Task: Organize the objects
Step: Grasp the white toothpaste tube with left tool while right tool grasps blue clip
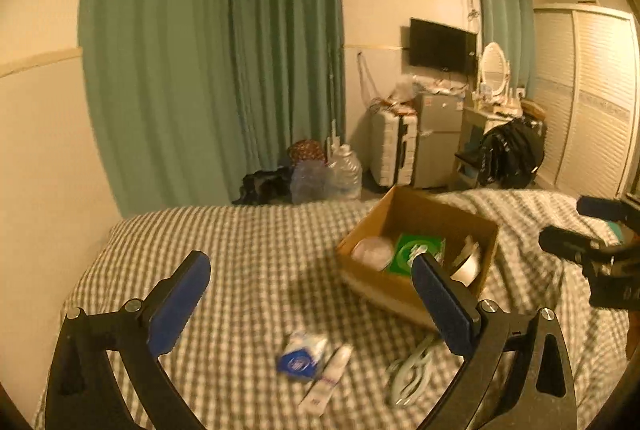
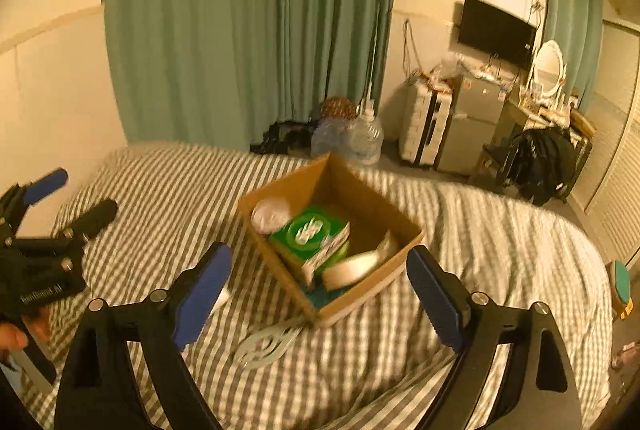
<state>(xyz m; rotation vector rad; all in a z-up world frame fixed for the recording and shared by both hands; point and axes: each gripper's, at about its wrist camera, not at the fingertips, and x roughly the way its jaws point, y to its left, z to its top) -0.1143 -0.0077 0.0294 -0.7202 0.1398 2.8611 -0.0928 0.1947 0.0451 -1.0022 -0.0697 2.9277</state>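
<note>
1. Open brown cardboard box [image 1: 416, 242] sits on the grey-and-white checked bed cover [image 1: 248, 262]. Inside it: a green packet [image 2: 308, 230], a round whitish lidded tub [image 2: 270, 216] and a white curved item [image 2: 352, 268] leaning near the front-right wall.
2. Loose on the cover, just in front of the box: a small blue-and-white sachet [image 1: 300, 356], a slim white tube [image 1: 328, 376] touching it, and a pale green plastic clip-like piece [image 1: 408, 370] near the box's front corner. Blur hides finer detail.
3. Left gripper [image 1: 310, 294]: blue-padded fingers spread wide, nothing between them, hovering above the sachet and tube.
4. Right gripper [image 2: 318, 284]: spread wide as well, empty, poised over the box's front edge with the clip below it.
5. Judged step: part of the sorting looks done, three loose items left; both grippers are between pick-ups.
6. Next move, as I read it: lower the left gripper over the sachet or tube and pinch across the narrow side. The soft cover will give, so press lightly. The two touch, so take one without dragging the other, then carry it over the box wall.
</note>
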